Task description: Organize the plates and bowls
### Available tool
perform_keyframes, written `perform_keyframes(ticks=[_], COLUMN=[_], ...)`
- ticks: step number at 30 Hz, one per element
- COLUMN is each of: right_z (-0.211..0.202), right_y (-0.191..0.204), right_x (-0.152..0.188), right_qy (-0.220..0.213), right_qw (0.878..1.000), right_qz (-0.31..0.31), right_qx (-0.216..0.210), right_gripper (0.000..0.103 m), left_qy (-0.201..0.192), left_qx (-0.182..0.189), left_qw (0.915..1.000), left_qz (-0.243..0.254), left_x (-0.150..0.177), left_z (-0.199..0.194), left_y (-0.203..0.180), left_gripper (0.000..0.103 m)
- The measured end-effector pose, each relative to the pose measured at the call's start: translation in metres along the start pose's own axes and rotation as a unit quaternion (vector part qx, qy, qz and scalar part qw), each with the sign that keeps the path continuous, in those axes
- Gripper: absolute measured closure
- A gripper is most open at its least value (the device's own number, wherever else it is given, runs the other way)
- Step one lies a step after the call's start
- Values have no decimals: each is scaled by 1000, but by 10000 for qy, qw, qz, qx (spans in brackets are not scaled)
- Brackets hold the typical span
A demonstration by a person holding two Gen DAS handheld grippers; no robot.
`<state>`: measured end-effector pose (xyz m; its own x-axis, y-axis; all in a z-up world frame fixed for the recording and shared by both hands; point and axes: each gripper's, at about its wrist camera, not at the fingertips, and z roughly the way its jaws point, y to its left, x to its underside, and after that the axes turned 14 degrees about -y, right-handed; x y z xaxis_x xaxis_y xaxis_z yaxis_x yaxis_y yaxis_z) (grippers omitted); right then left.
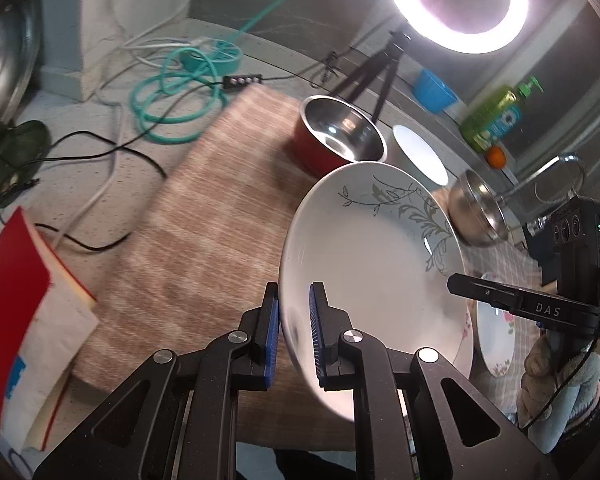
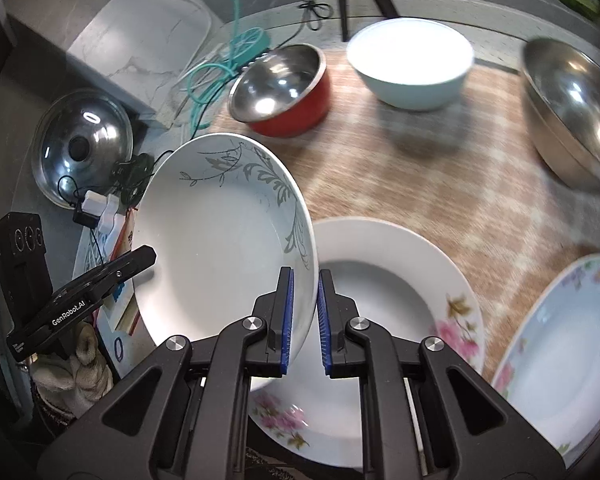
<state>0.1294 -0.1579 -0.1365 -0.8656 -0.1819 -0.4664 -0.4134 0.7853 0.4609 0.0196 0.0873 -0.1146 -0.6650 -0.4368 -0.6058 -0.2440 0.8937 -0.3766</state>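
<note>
The white leaf-patterned plate (image 2: 224, 240) hides part of the pink-flowered white plate (image 2: 384, 292). Its rim sits clamped between right tongs (image 2: 303, 316) and left tongs (image 1: 294, 334), extending toward 12 o'clock.

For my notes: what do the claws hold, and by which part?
Both claws, left and right, grip the white leaf-patterned plate by opposite rim edges.

Glaring ring light (image 1: 456, 0), motion blur on the mat (image 2: 440, 168), fisheye-warped edges
</note>
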Motion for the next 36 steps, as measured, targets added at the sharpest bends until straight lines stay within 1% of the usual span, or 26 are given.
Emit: perform_keyframes(ticks=[5,13,20,28,35,36], right_z=[-14,-26,-33,-33,-36,-36], right_y=[-20,-48,-67,-75,-75,-74], right_x=[16,48,62,69,71,71], right_qy=[-39,-3,6,19,16,15], right_qw=[9995,9969,9944,9931,9936,9938], right_qz=[282,704,939,1052,978,943], right_qx=[157,359,485,521,571,582], right_gripper=[91,91,91,91,91,90], left_qy=[214,545,733,870,947,952], left_qx=[195,421,558,580,523,502], left_qw=[9993,9960,9922,9894,9877,9876], left_qz=[240,569,838,1012,1126,1141], left_x=[8,20,30,36,41,41], left_z=[12,26,35,45,49,50], left_y=[-21,-41,-58,-67,-69,-70], left_gripper=[90,90,90,90,90,90])
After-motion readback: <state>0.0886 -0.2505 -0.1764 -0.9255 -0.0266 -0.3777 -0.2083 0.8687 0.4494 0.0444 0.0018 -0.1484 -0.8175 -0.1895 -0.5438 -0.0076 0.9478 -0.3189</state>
